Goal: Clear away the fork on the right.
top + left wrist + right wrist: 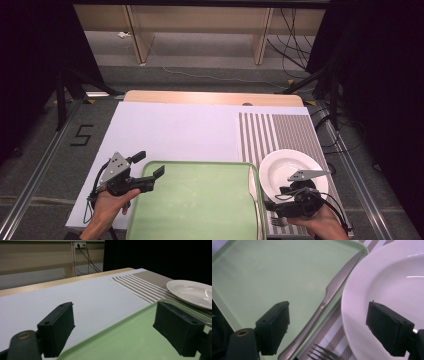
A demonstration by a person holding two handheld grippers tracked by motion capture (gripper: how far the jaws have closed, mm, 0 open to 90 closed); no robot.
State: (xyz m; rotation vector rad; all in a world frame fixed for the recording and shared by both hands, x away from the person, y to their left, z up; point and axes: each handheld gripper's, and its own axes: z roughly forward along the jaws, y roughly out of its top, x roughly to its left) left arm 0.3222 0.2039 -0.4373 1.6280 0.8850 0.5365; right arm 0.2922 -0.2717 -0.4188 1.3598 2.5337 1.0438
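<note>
A light green tray (pixel 200 200) lies at the near middle of the table. My left gripper (pixel 150 165) stands open at its far left corner, and in the left gripper view the tray's rim (pixel 130 337) runs between the two wide-apart jaws without touching them. A white plate (pixel 287 167) sits on a striped placemat (pixel 270 132) to the right. A steel knife (pixel 332 287) rests on the tray's right rim beside the plate (pixel 392 277). My right gripper (pixel 280 197) is open above the knife's handle with nothing gripped. A fork (pixel 322 352) lies just below it.
A white sheet (pixel 175 130) covers the table's left and middle, with a wooden strip (pixel 210 97) along the far edge. The plate (pixel 192 292) overlaps the tray's right side closely. Metal rails and cables run on the floor around the table.
</note>
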